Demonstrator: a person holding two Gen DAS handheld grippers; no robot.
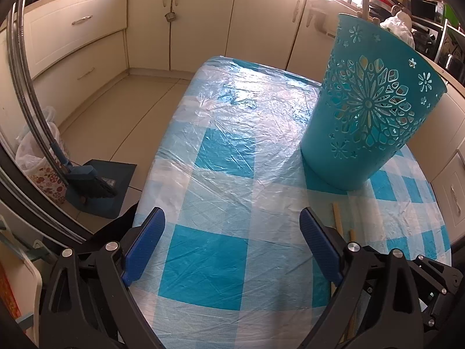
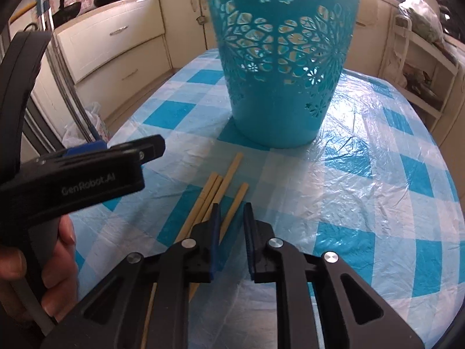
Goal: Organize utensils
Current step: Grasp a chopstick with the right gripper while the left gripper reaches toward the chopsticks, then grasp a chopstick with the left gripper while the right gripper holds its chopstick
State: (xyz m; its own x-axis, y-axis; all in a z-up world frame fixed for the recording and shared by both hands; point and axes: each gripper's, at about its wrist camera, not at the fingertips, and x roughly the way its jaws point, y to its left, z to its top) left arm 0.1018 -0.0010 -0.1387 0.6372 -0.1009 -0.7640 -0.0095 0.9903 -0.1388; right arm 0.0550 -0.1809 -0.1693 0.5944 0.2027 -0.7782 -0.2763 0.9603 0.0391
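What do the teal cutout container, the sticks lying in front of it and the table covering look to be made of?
Container: likely molded plastic, matte teal, with clean flower-shaped cutouts through thin walls.
Sticks: probably bamboo or wood, pale tan, unpainted, squared ends; they look like chopsticks.
Table covering: checked blue-and-white cloth under what seems clear plastic film, glossy and wrinkled, with glare.

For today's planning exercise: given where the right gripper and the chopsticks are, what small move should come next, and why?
Probably lower the right gripper and close its fingers on a chopstick. The fingers stand narrowly apart, empty, just above the chopsticks lying loose on the table before the teal basket.
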